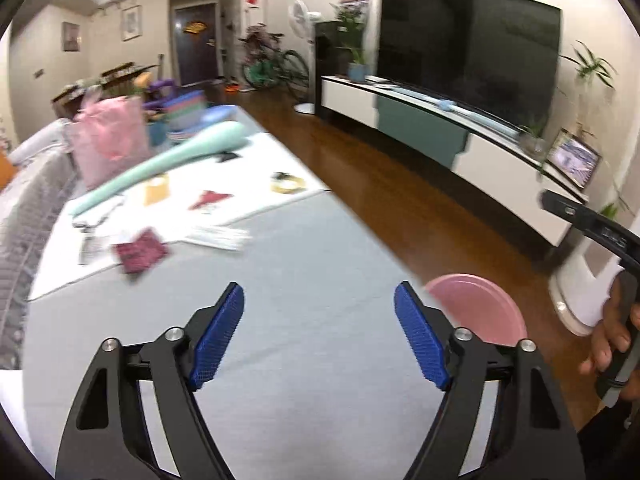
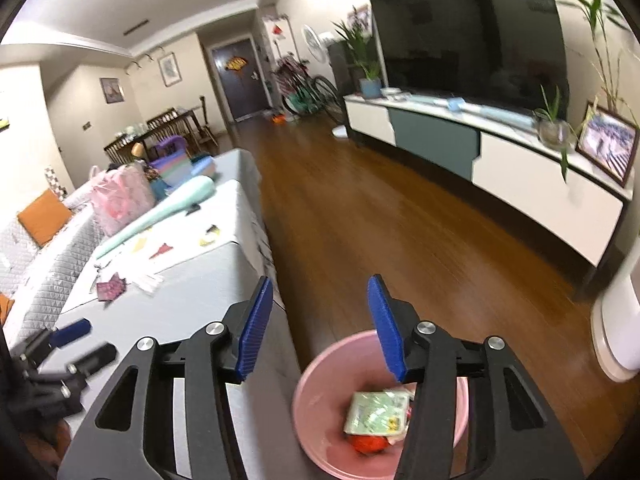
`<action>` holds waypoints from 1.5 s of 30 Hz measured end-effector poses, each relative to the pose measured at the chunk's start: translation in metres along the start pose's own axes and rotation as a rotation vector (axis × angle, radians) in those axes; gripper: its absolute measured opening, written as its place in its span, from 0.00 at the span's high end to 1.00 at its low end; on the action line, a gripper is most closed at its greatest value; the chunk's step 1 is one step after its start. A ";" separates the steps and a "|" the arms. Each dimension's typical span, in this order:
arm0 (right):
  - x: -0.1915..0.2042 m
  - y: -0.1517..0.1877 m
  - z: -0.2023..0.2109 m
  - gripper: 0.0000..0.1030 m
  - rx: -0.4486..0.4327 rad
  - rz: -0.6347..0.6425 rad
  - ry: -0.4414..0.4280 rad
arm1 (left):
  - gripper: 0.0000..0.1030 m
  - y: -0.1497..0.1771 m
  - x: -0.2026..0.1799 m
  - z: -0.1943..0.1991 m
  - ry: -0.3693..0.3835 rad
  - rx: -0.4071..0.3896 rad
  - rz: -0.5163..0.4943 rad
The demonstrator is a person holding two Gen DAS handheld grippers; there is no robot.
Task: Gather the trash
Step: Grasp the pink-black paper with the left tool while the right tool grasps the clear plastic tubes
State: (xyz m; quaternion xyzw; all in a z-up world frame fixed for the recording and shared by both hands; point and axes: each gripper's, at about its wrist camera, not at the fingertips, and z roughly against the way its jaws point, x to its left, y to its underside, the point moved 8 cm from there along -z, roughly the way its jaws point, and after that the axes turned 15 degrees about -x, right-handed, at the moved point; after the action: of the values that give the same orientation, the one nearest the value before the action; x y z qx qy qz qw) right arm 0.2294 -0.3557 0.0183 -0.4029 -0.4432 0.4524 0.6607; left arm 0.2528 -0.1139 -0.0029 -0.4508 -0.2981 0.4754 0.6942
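My left gripper [image 1: 319, 292] hangs open over the grey table cloth [image 1: 304, 264] with nothing between its blue pads. Farther along the table lie scraps: a dark red wrapper [image 1: 140, 252], a red scrap [image 1: 208, 200], an orange piece [image 1: 156, 192], a yellow-black wrapper [image 1: 288, 184] and white paper [image 1: 218, 236]. My right gripper [image 2: 320, 280] is open and empty, above the near edge of a pink bin [image 2: 316, 376] on the floor beside the table. In the bin lie a pale green wrapper [image 2: 378, 410] and something red [image 2: 368, 444]. The bin [image 1: 480, 304] also shows to the left gripper's right.
A long mint-green object [image 1: 168, 160] and a pink bag [image 1: 108, 140] sit at the table's far end. A quilted grey sofa [image 2: 44, 276] runs along the left. Wooden floor [image 2: 400, 240] lies between the table and the TV stand [image 2: 540, 176]. A white appliance [image 2: 616, 332] stands right of the bin.
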 end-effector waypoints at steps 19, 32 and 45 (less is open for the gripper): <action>0.205 0.043 -0.075 0.99 0.106 0.104 -0.271 | 0.64 0.022 0.219 -0.054 -0.246 0.004 0.269; 0.279 0.093 -0.169 0.73 0.263 0.205 -0.354 | 0.64 0.040 0.227 -0.105 -0.221 0.082 0.343; 0.297 0.125 -0.214 0.66 0.365 0.284 -0.312 | 0.80 0.046 0.234 -0.125 -0.259 0.124 0.358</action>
State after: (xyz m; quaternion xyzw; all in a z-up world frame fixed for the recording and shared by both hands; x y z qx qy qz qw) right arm 0.4612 -0.0668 -0.0929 -0.2608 -0.3897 0.6693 0.5763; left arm 0.4270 0.0670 -0.1007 -0.3884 -0.2701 0.6622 0.5811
